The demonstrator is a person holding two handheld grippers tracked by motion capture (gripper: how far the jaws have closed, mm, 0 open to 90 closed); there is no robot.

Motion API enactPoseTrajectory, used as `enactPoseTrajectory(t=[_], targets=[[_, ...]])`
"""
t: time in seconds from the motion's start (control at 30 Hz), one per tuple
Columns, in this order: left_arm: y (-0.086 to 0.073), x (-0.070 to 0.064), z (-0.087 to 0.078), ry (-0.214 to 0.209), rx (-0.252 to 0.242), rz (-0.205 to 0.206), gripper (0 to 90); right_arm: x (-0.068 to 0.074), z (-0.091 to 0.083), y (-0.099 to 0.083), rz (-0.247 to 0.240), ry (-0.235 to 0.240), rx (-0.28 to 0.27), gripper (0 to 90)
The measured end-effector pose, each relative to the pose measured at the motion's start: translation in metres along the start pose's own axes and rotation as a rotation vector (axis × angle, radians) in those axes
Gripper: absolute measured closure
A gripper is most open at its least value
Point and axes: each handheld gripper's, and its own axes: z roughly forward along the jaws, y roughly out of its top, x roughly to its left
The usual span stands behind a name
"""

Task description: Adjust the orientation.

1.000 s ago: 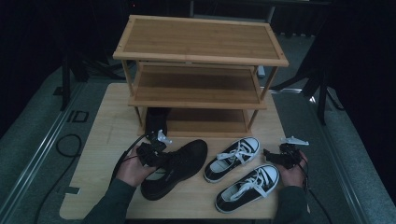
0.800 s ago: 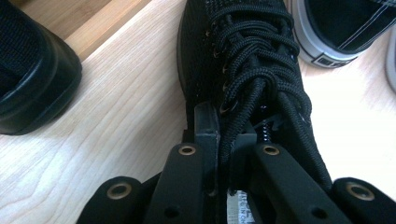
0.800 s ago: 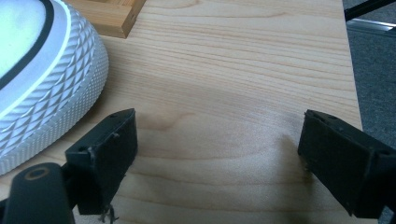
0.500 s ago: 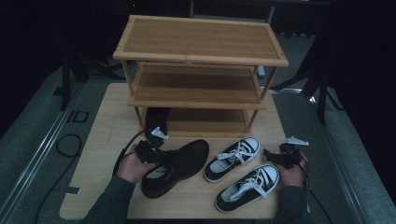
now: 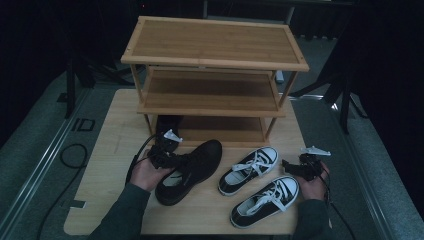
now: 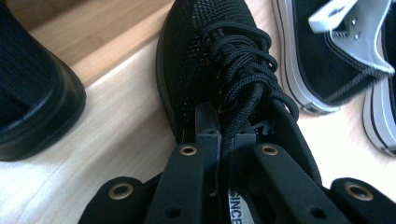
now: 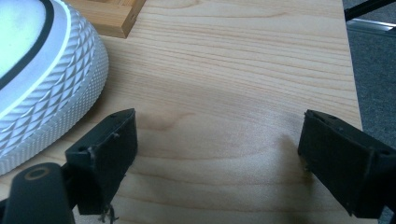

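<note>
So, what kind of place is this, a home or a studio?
Probably a recording studio or lab, not a home: a wooden table with a bamboo shoe rack stands amid black curtains, stands and a floor cable.

This looks like a recording studio or lab, not a home. A light wooden table point(image 5: 100, 195) stands in the middle of the frame on grey carpet point(image 5: 30, 170), and black curtains point(image 5: 45, 40) close the upper left and right. Black stand legs point(image 5: 345, 100) rise at the right, and a cable point(image 5: 67, 155) lies on the floor at the left. A bamboo shoe rack point(image 5: 212, 50) and shoes are set up like a test scene.
</note>
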Motion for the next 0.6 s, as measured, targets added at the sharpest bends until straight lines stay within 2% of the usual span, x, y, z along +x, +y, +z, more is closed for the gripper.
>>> enactPoseTrajectory(t=[0.17, 0.27, 0.4, 0.6], targets=[[0.006, 0.003, 0.002, 0.003, -0.015, -0.013, 86.7, 0.000, 0.000, 0.000, 0.000, 0.000, 0.000, 11.8], [0.013, 0.008, 0.005, 0.006, -0.036, -0.048, 86.7, 0.000, 0.000, 0.000, 0.000, 0.000, 0.000, 11.8], [0.020, 0.011, 0.011, 0.017, -0.046, -0.069, 86.7, 0.000, 0.000, 0.000, 0.000, 0.000, 0.000, 11.8], [0.030, 0.015, 0.019, 0.059, -0.066, -0.098, 86.7, 0.000, 0.000, 0.000, 0.002, 0.000, -0.001, 11.8]])
